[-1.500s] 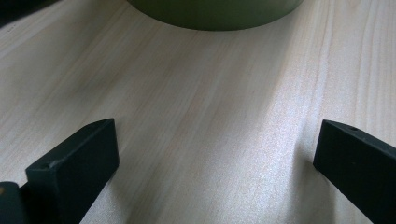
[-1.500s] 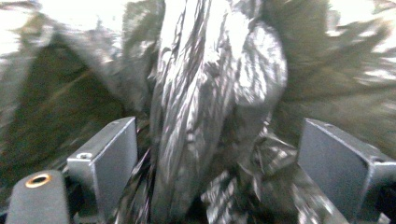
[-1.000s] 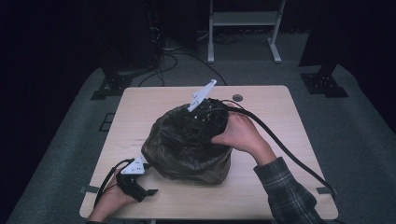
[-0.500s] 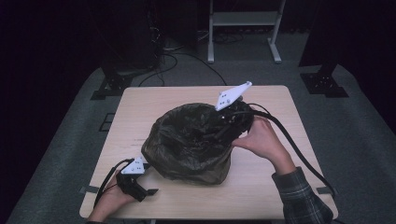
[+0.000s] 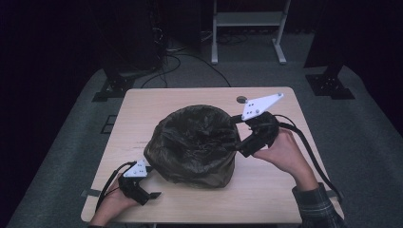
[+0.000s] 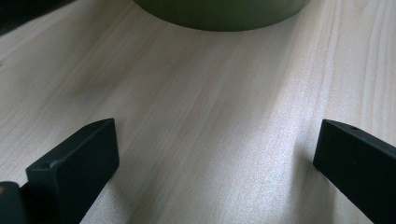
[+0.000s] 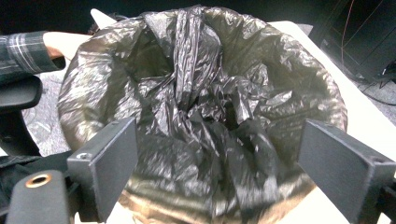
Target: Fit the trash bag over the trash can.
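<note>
Both grippers, left gripper (image 5: pixel 154 194) and right gripper (image 5: pixel 232 148), are chunky black with white three-cornered plates, trailing black cables, plus a plaid sleeve (image 5: pixel 317 209).

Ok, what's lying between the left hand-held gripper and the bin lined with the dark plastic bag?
Nothing: left gripper view shows bare pale wooden table between left hand-held gripper and green bin.

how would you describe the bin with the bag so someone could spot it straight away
On the light wooden table, look at the middle, between the two hand-held grippers. There stands a round bin lined with a crinkled, glossy black bag draped over its rim, the only big dark thing on the tabletop.
</note>
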A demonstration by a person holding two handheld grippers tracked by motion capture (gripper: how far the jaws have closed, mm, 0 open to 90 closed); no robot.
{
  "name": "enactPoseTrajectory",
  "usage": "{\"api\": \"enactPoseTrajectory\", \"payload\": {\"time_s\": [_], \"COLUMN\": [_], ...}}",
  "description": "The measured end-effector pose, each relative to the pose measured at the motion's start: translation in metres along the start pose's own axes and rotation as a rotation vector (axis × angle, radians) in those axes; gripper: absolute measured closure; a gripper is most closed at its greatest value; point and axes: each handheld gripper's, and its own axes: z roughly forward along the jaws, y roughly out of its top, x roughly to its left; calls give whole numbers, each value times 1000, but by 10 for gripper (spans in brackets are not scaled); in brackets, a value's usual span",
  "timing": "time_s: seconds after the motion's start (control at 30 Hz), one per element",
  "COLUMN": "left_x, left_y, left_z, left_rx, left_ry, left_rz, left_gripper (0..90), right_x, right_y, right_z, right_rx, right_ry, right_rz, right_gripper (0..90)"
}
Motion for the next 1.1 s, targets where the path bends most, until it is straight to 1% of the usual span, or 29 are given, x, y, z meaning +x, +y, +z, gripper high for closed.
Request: {"api": "enactPoseTrajectory", "payload": {"time_s": [0.03, 0.1, 0.23, 0.3, 0.33, 0.4, 0.5, 0.57, 0.6, 0.63, 0.67, 0.73, 0.9, 0.97, 1.0, 1.03, 1.1], "left_x": [0, 0, 0, 0, 0, 0, 0, 0, 0, 0, 0, 0, 0, 0, 0, 0, 0], "left_y": [0, 0, 0, 0, 0, 0, 0, 0, 0, 0, 0, 0, 0, 0, 0, 0, 0], "left_z": [0, 0, 0, 0, 0, 0, 0, 0, 0, 0, 0, 0, 0, 0, 0, 0, 0], "left_rx": [1, 1, 0, 0, 0, 0, 2, 1, 2, 2, 1, 1, 2, 2, 2, 2, 2], "left_ry": [0, 0, 0, 1, 1, 1, 1, 1, 1, 1, 1, 1, 1, 1, 1, 1, 1], "left_rz": [0, 0, 0, -1, -1, -1, -1, -1, -1, -1, -2, -2, -2, -2, -2, -2, -2], "left_gripper": [0, 0, 0, 0, 0, 0, 0, 0, 0, 0, 0, 0, 0, 0, 0, 0, 0], "right_x": [0, 1, 3, 3, 3, 3, 5, 6, 7, 7, 8, 9, 12, 13, 13, 14, 14], "right_y": [0, -9, -21, -23, -28, -30, -42, -44, -50, -50, -57, -60, -77, -86, -86, -93, -95], "right_z": [0, -4, -7, -8, -9, -9, -9, -9, -8, -8, -6, -4, 5, 9, 9, 13, 14], "right_rx": [0, -16, -22, -24, -26, -29, -35, -37, -37, -37, -46, -48, -61, -67, -67, -75, -81], "right_ry": [0, -1, -1, -1, -1, 1, 0, 2, 2, 2, 4, 5, 1, 0, 0, -2, -1], "right_rz": [0, 14, 27, 28, 34, 37, 47, 52, 60, 60, 71, 73, 89, 105, 105, 107, 109], "right_gripper": [114, 114, 114, 114, 114, 114, 114, 114, 114, 114, 115, 115, 115, 115, 115, 115, 115]}}
